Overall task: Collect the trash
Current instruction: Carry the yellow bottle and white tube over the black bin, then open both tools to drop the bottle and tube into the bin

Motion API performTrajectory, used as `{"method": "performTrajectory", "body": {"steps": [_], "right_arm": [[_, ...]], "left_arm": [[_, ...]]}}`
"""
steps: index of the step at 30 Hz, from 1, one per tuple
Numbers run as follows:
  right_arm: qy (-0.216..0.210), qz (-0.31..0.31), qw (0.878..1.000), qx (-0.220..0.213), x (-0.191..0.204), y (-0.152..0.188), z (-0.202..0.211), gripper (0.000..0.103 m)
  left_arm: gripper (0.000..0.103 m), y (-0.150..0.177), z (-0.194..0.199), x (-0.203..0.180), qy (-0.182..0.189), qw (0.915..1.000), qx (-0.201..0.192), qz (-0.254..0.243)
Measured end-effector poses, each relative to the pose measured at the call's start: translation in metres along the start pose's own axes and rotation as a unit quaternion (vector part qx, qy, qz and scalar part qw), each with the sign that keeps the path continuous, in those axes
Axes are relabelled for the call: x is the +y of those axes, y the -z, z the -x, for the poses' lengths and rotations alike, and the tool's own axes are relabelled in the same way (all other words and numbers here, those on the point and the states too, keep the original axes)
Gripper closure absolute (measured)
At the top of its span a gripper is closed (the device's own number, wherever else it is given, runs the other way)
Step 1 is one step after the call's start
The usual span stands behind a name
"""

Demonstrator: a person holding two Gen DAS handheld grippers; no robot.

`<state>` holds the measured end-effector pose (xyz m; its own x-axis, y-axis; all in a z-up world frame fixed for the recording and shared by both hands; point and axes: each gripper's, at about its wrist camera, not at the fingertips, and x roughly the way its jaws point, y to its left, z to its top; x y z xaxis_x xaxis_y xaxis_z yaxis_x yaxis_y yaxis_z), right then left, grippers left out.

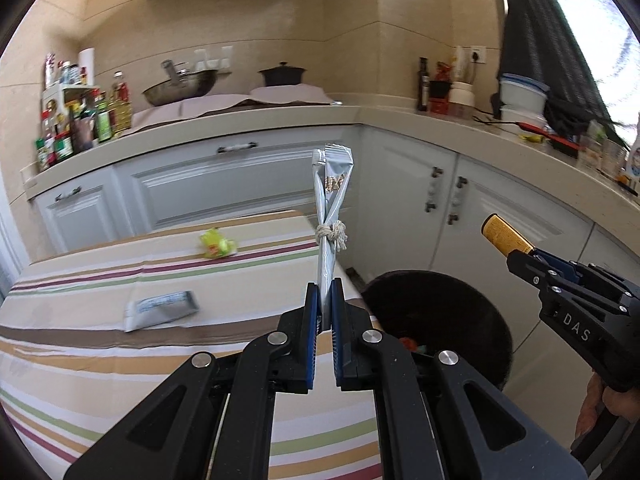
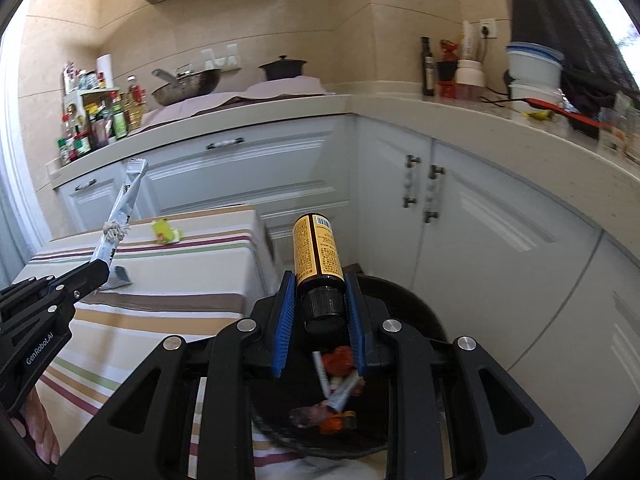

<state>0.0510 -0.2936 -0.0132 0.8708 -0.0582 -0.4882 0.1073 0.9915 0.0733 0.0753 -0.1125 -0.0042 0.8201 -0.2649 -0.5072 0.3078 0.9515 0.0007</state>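
You are in the carrying step: both pieces of trash are lifted clear of the table (image 1: 100, 280) and on their way to the black bin (image 1: 472, 304) that stands on the floor just past the table's corner.

Your left gripper (image 1: 325, 300) is clamped tight on the lower end of a silver sachet (image 1: 332, 200) tied round its middle with string; the sachet stands almost upright between the blue pads, above the table edge and just short of the bin's rim.

Your right gripper (image 2: 320, 300) holds a small brown bottle (image 2: 318, 248) with a yellow label by its black cap end, base pointing away and upward, with the bin's opening directly beneath, where other wrappers already lie.

Both grippers tilt forward and somewhat down, side by side, the right a little nearer the cupboards.

Next, I judge, you only need to part the right pads for the bottle to fall in; the left must travel a little further over the rim before letting go, or the light sachet may land on the table.

A green wrapper (image 1: 216, 245) and a flat grey packet (image 1: 162, 310) remain on the striped cloth for later.
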Motion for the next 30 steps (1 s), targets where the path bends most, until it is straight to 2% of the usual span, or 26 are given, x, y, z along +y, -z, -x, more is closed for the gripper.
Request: {"method": "performTrajectory", "body": {"steps": [7, 21, 23, 24, 25, 27, 30], "right_arm": [[0.016, -0.016, 1.0, -0.004, -0.03, 0.004, -0.001, 0.079], [0.02, -0.029, 0.999, -0.007, -0.047, 0.007, -0.021, 0.079], [0.021, -0.034, 0.999, -0.003, -0.05, 0.009, -0.03, 0.076], [0.025, -0.041, 0.999, -0.001, -0.053, 0.011, -0.035, 0.066], [0.026, -0.05, 0.998, 0.002, -0.056, 0.013, -0.039, 0.062], [0.025, -0.06, 0.998, 0.007, -0.059, 0.015, -0.041, 0.062], [0.03, -0.057, 0.998, 0.003, -0.058, 0.014, -0.039, 0.058]], "left_arm": [[0.096, 0.0, -0.014, -0.033, 0.016, 0.9996, 0.003, -0.021], [0.094, 0.003, -0.045, -0.061, 0.027, 0.9989, 0.012, -0.036], [0.093, 0.004, -0.055, -0.064, 0.025, 0.9988, 0.02, -0.037], [0.089, 0.005, -0.059, -0.063, 0.02, 0.9989, 0.022, -0.035], [0.085, 0.005, -0.061, -0.063, 0.018, 0.999, 0.026, -0.033], [0.073, 0.005, -0.064, -0.059, 0.016, 0.9992, 0.032, -0.02], [0.066, 0.003, -0.061, -0.053, 0.01, 0.9996, 0.027, -0.006]]}}
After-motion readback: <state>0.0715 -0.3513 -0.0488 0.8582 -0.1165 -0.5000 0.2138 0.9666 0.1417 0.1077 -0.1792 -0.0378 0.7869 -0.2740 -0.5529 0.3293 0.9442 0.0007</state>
